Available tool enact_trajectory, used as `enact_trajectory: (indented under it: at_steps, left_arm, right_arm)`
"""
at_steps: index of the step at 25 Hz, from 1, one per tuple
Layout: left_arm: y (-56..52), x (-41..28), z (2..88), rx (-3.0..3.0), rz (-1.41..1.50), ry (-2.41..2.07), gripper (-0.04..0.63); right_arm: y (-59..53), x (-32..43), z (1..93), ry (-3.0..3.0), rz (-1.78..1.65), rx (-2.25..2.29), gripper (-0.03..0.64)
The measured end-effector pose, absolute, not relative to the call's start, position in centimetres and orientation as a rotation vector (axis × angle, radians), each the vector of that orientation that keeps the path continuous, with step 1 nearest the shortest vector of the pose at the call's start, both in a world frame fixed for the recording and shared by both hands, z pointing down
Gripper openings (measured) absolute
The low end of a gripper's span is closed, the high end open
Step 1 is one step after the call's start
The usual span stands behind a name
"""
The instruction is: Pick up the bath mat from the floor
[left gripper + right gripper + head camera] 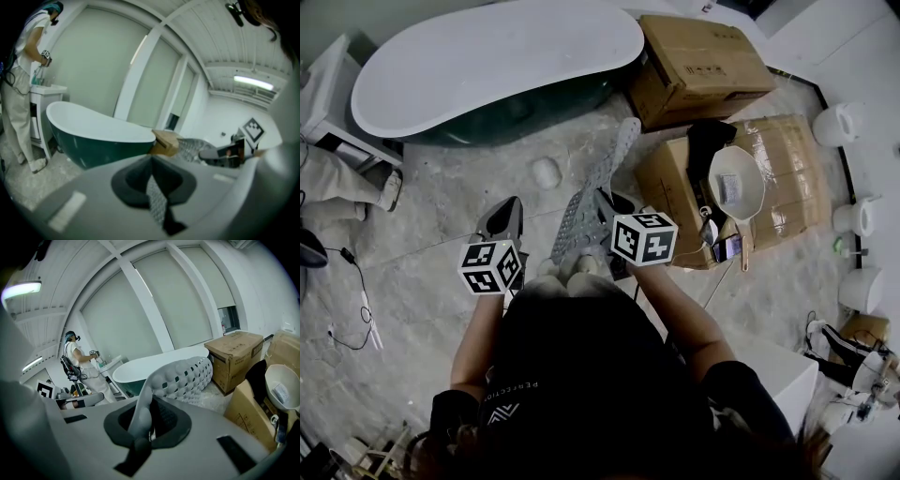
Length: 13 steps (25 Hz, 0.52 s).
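Mat point(598, 187) held clear of the floor in front of the person, its far end pointing toward the tub point(487, 56). Left gripper point(157, 201) clamped on the mat's edge. Right gripper point(140, 427) clamped on its near end. Boxes point(698, 66) at far right.

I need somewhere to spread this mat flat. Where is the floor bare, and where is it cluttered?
Bare floor lies in front of the bathtub, between the black cable and the held bath mat; only a small white object sits there. The right is crowded: cardboard boxes, a white basin.
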<state>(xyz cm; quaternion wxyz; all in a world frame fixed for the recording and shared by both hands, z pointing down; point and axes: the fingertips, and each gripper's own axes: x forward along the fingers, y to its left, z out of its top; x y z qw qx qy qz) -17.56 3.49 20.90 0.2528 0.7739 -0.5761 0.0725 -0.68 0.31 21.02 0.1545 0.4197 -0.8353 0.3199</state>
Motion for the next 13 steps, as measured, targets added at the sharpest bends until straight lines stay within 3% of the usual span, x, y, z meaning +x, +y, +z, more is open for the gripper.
enact_trajectory:
  at_steps: [13]
  left_arm:
    - [4.45, -16.99, 21.04, 2.097, 0.195, -1.572, 0.008]
  right_arm:
    - [1.09, 0.3, 20.58, -2.395, 0.906, 1.229, 0.011]
